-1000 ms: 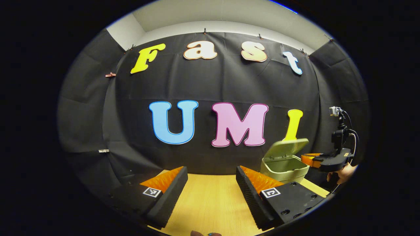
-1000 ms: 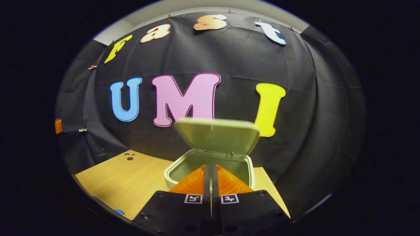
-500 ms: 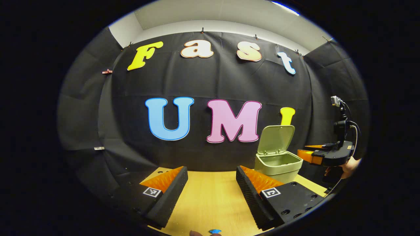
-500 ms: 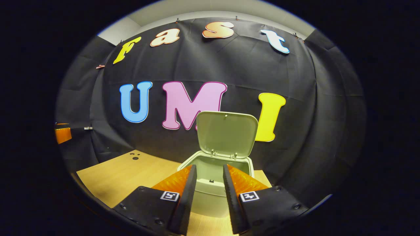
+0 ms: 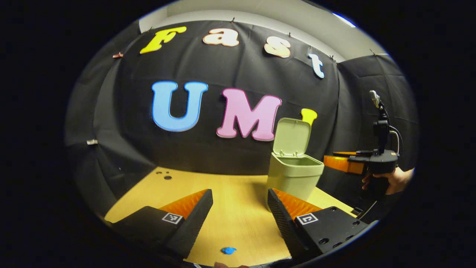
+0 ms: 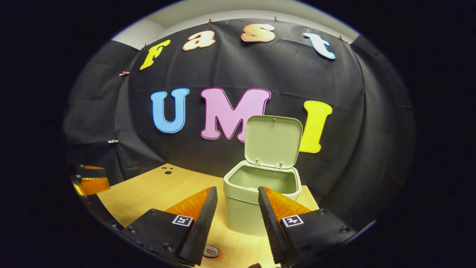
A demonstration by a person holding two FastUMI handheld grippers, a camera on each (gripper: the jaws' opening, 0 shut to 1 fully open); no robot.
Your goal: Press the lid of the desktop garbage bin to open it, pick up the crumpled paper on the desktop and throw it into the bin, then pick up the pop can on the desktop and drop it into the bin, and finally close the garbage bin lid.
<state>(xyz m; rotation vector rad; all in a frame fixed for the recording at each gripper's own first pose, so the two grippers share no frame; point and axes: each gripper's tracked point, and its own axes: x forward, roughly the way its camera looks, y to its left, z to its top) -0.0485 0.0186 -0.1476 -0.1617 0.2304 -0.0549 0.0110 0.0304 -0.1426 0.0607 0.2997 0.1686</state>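
The pale green bin stands on the wooden table, its lid swung upright. In the right gripper view the bin sits just beyond my right gripper, which is open and holds nothing; the lid stands up behind the bin's mouth. A round red-rimmed can top shows low between its fingers. My left gripper is open over the table, left of the bin. A small blue lump lies on the table below it. The right gripper hangs right of the bin.
The wooden table runs back to the black cloth wall. Small dark holes mark its far left corner. A hand holds the right gripper. The left gripper shows at the left edge of the right gripper view.
The lid rose from half raised to fully upright. My right gripper went from shut to open and drew back from the bin. The left gripper view tipped down, showing more table.
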